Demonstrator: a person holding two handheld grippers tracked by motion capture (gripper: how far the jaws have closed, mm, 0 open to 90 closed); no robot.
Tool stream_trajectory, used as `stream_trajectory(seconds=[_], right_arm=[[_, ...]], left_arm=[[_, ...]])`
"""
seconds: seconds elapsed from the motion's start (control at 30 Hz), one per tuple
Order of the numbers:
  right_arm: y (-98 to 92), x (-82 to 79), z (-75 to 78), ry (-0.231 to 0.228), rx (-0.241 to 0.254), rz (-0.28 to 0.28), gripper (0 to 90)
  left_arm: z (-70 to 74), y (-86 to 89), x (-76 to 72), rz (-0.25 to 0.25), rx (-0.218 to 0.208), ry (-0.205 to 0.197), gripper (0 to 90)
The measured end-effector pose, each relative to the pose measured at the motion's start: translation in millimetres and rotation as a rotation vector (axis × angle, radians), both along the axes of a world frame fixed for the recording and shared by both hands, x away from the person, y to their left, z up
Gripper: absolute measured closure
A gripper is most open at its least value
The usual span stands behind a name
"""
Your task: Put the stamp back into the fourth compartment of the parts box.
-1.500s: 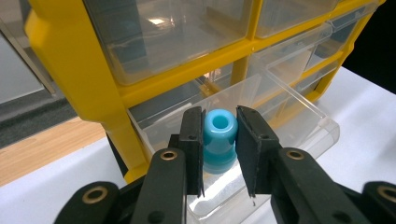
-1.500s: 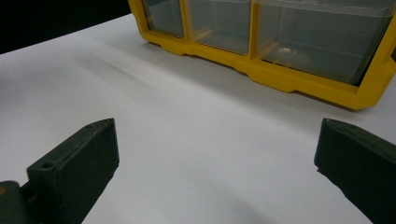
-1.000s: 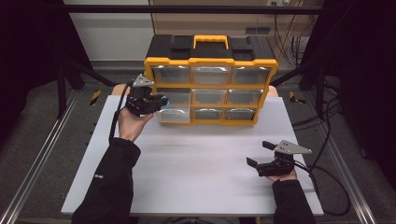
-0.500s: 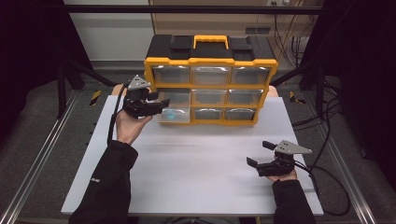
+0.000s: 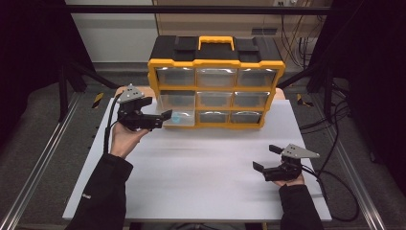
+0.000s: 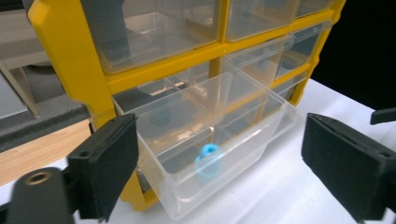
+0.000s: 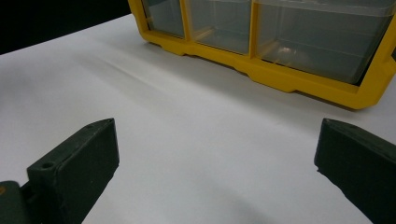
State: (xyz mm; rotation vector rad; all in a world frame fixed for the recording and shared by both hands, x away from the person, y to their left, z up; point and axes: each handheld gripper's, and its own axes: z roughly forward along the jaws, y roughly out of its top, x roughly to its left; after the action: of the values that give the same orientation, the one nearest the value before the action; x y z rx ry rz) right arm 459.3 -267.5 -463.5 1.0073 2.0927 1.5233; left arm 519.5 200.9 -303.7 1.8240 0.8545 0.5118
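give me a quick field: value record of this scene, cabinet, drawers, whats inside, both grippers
cabinet: yellow drawer cabinet at the table's far edge
open drawer: bottom-left clear drawer, pulled out
contents: small blue object inside it
other drawers: pushed in
left gripper: open, beside the open drawer, holding nothing
right gripper: open, low over bare table, holding nothing

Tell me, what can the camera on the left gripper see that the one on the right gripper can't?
The left gripper view looks into a clear drawer pulled out of the yellow organizer, with a small blue object lying in it. The left gripper is open around that drawer's front.

The right gripper view has the organizer's closed bottom drawers and a wide stretch of bare white table ahead of the open right gripper.

Both take in the yellow frame, clear drawers, the white tabletop and their own black jaws.
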Motion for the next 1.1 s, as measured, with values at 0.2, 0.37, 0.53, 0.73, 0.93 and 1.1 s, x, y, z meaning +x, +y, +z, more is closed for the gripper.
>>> stream_trajectory(seconds=[0.2, 0.37, 0.53, 0.73, 0.93, 1.1], right_arm=[[0.0, 0.0, -0.1, 0.002, 0.000, 0.001, 0.5], [-0.1, -0.1, 0.0, 0.001, 0.001, 0.000, 0.5], [0.0, -0.1, -0.1, 0.001, 0.001, 0.000, 0.5], [0.0, 0.0, -0.2, 0.002, 0.000, 0.001, 0.5], [0.0, -0.1, -0.2, 0.003, 0.000, 0.001, 0.5], [0.0, 0.2, -0.4, 0.004, 0.000, 0.003, 0.5]], left_arm=[[-8.4, 5.1, -9.3, -0.020, -0.006, 0.004, 4.1], [-17.1, 8.5, -18.3, -0.028, 0.003, -0.009, 2.9], [-29.2, 14.1, -27.7, -0.035, -0.018, -0.018, 2.9], [-49.3, 24.9, -35.7, -0.046, -0.055, -0.011, 2.9], [-71.5, 36.4, -42.2, -0.043, -0.073, -0.001, 2.9], [-89.4, 45.5, -45.9, -0.030, -0.086, 0.012, 2.9]])
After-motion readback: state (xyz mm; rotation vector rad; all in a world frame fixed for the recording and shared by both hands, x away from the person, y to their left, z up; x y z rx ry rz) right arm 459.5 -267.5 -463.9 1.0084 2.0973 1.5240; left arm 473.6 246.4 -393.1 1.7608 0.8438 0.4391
